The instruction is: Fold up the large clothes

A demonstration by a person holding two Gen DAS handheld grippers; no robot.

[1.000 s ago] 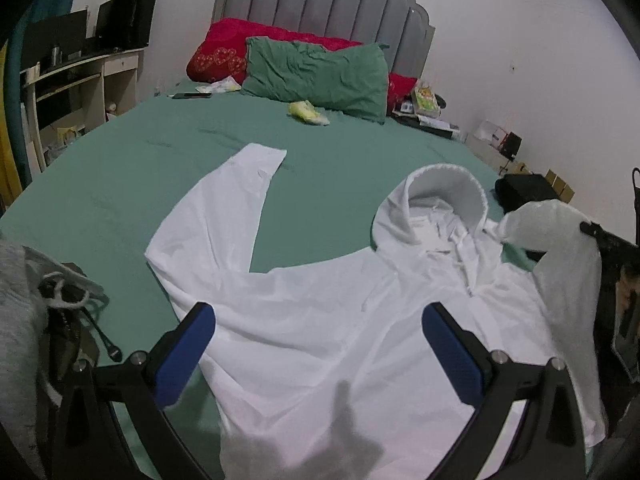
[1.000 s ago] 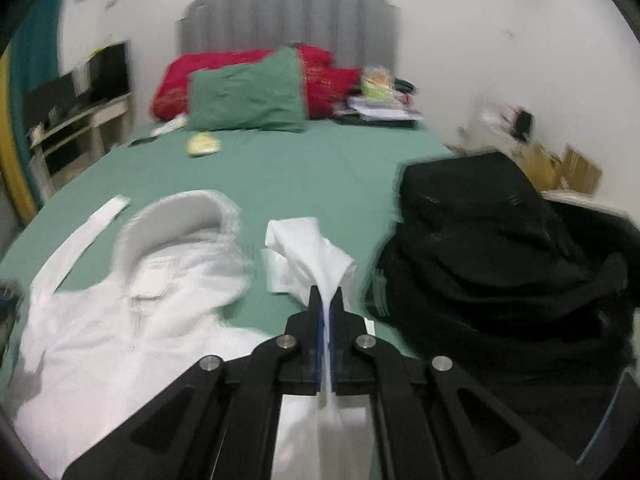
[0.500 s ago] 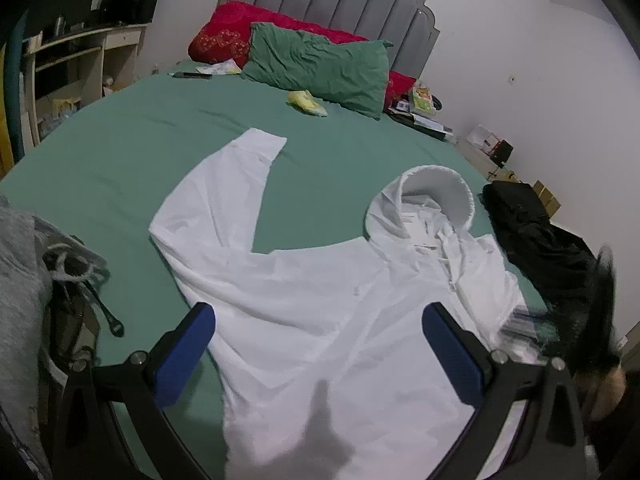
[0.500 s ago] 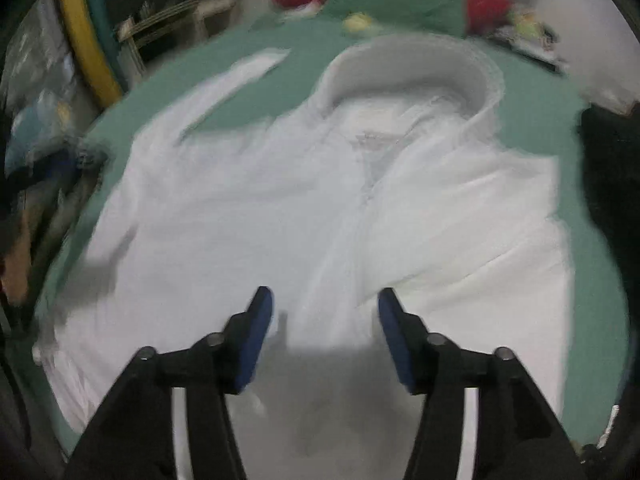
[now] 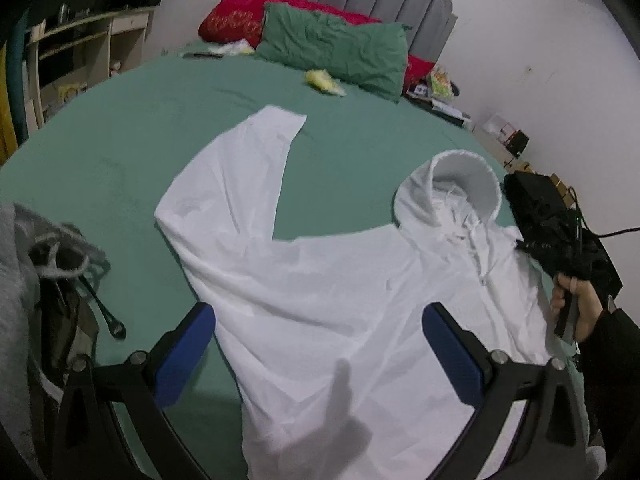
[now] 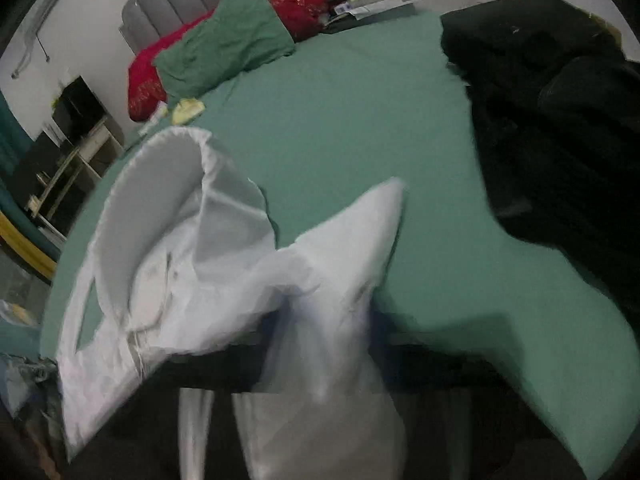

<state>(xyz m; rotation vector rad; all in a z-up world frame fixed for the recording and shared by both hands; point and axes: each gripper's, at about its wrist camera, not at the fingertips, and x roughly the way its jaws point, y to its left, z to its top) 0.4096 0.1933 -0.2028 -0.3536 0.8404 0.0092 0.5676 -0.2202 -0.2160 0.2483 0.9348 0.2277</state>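
Note:
A white hooded jacket (image 5: 344,288) lies front up on the green bed (image 5: 120,144), its left sleeve (image 5: 240,168) spread out toward the pillows and its hood (image 5: 460,184) at the right. My left gripper (image 5: 318,354) is open and empty, above the jacket's body. In the right wrist view, white fabric (image 6: 328,280) is draped over my right gripper and hides its fingers; the hood (image 6: 160,216) is to the left. The right gripper (image 5: 568,268) also shows at the jacket's right edge, held in a hand.
A pile of black clothes (image 6: 560,120) lies on the right side of the bed. Green (image 5: 336,52) and red (image 5: 236,20) pillows lean on the grey headboard. Grey clothes and a bag (image 5: 48,272) sit at the left edge. Shelves (image 5: 72,52) stand at left.
My right gripper let go of the right sleeve after laying it over the body, opened, then moved to the jacket's right edge, where fabric now covers it. My left gripper stayed open.

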